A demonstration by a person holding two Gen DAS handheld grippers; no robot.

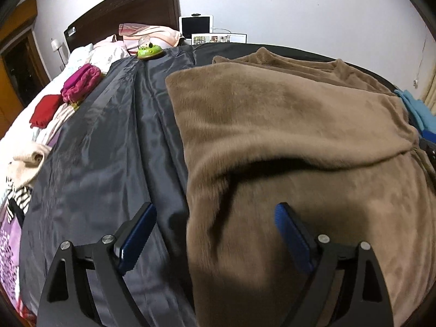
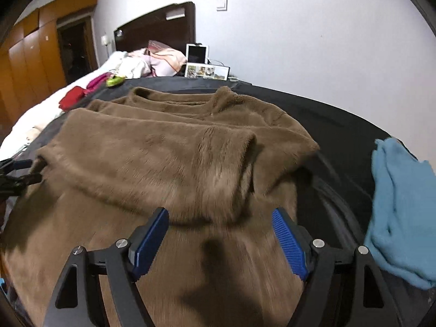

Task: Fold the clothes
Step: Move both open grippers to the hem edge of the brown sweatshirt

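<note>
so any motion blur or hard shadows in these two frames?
Left wrist: brown fleece garment soft near the fold, dark shadow under it, heavy fisheye bending. Right wrist: fleece streaked with blur near the right gripper, whose shadow falls on it; blue cloth fairly sharp.

I see my left gripper (image 1: 215, 212) spread wide over the near left edge of the brown fleece garment (image 1: 286, 136), lying on the dark sheet (image 1: 109, 150).

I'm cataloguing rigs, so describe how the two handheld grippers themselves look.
They look alike. The left gripper has black angular linkage arms with triangular cut-outs, round silver pivot bolts, and flat blue finger pads. The right gripper matches, and its blue pads show fine ribbing. No cables, markings, hands or sleeves are visible.
</note>
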